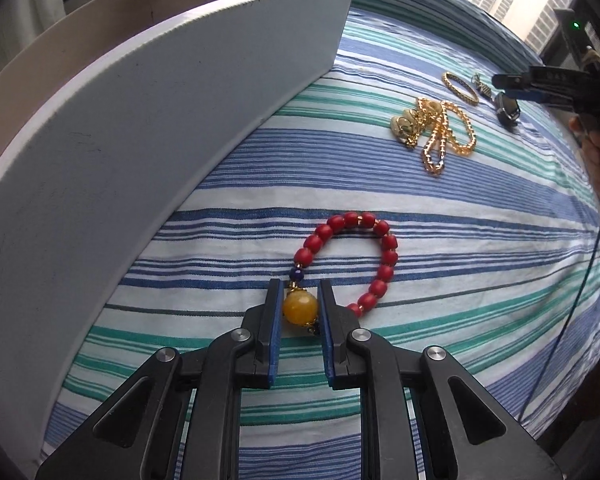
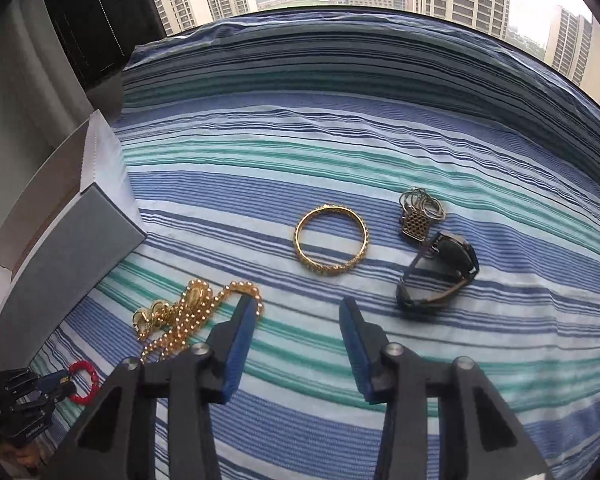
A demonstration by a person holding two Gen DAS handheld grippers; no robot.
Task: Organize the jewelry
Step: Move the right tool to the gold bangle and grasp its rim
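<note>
My left gripper (image 1: 299, 292) is shut on the large yellow bead of a red bead bracelet (image 1: 370, 254), which lies on the striped cloth (image 1: 460, 320). The bracelet also shows small in the right wrist view (image 2: 85, 382), held by the left gripper (image 2: 58, 386). My right gripper (image 2: 296, 304) is open and empty above the cloth, just short of a gold bangle (image 2: 331, 246). A gold bead chain (image 2: 188, 316) lies by its left finger. A dark wristwatch (image 2: 444, 272) and a bunch of rings (image 2: 420, 214) lie to its right.
An open white cardboard box (image 1: 140, 140) stands on the left of the cloth, close to the left gripper; it also shows in the right wrist view (image 2: 72, 240). The gold chain (image 1: 440, 132), bangle (image 1: 460, 88) and watch (image 1: 507, 109) lie far right. A window is behind.
</note>
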